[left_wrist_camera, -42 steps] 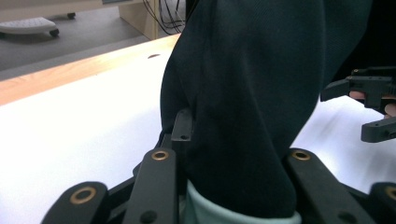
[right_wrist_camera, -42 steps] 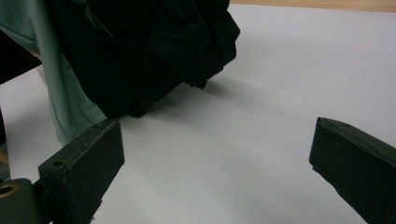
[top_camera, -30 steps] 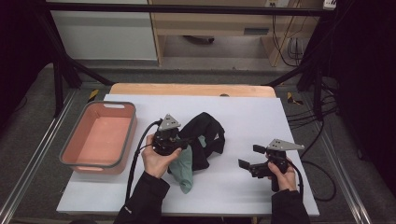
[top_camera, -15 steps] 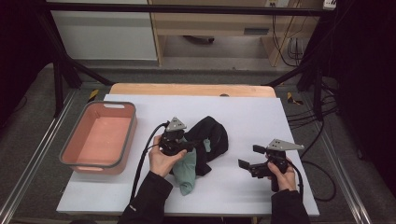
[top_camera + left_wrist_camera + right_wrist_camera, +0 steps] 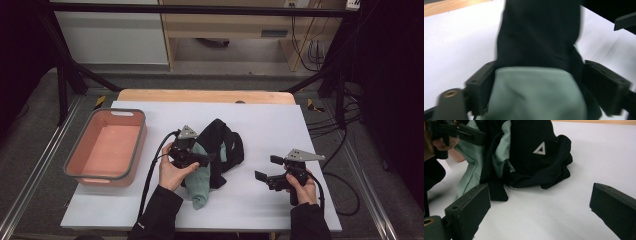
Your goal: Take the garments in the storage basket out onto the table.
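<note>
We find the black and mint-green garment [image 5: 215, 160] bunched at the middle of the white table [image 5: 270, 125], near the person's edge. The left gripper [image 5: 200, 159] has its jaws set around a thick fold of it, green cloth bulging between them with black fabric beyond [image 5: 539, 40]; we judge the grip closed on cloth. The right gripper [image 5: 265, 174] rests well apart to the right, jaws wide and empty, facing the garment's triangle logo [image 5: 539, 148]. The salmon tub [image 5: 107, 150] stands at the left, empty. We advise lifting slowly so the fold does not slip, and bringing the right gripper in to pinch a free black edge before spreading the cloth.
</note>
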`<state>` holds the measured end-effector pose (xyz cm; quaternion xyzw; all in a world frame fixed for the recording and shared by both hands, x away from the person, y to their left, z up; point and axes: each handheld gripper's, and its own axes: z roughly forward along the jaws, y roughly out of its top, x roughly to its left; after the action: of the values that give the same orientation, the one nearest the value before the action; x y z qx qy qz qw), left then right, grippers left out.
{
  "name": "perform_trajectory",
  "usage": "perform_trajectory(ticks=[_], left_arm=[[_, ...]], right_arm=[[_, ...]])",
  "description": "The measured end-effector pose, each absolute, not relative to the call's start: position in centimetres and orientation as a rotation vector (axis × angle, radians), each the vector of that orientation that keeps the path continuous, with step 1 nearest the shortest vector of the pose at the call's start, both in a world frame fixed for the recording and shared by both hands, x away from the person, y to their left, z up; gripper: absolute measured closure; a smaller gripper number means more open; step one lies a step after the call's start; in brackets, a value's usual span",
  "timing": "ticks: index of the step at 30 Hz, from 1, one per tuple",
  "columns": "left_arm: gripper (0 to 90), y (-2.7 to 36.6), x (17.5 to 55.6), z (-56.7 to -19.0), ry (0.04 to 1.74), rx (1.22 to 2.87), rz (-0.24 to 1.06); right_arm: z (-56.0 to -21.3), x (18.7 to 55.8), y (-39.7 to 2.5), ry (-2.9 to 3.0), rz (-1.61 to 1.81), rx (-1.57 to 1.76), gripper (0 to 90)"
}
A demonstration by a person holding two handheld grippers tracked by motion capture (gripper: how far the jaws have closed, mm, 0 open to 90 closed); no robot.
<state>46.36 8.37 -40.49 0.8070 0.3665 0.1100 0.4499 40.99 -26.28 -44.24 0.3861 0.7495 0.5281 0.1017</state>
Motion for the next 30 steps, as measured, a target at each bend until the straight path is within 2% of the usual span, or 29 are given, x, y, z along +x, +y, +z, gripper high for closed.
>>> perform_trajectory(ticks=[6, 13, 23, 30], left_arm=[[1.9, 10.1, 45.6, -39.8, 0.922, 1.966, 0.293], [1.8, 12.8, 43.6, -39.6, 0.941, 1.948, 0.327], [2.3, 13.8, 42.4, -41.6, 1.024, 1.977, 0.319], [7.5, 13.8, 41.7, -43.2, 1.058, 1.989, 0.303]], right_arm=[[-44.3, 41.0, -26.2, 2.210, 1.560, 1.144, 3.7], [-44.2, 41.0, -26.1, 2.198, 1.576, 1.152, 3.6], [-44.2, 41.0, -25.5, 2.185, 1.561, 1.172, 3.7], [-44.1, 41.1, -24.6, 2.182, 1.529, 1.183, 3.7]])
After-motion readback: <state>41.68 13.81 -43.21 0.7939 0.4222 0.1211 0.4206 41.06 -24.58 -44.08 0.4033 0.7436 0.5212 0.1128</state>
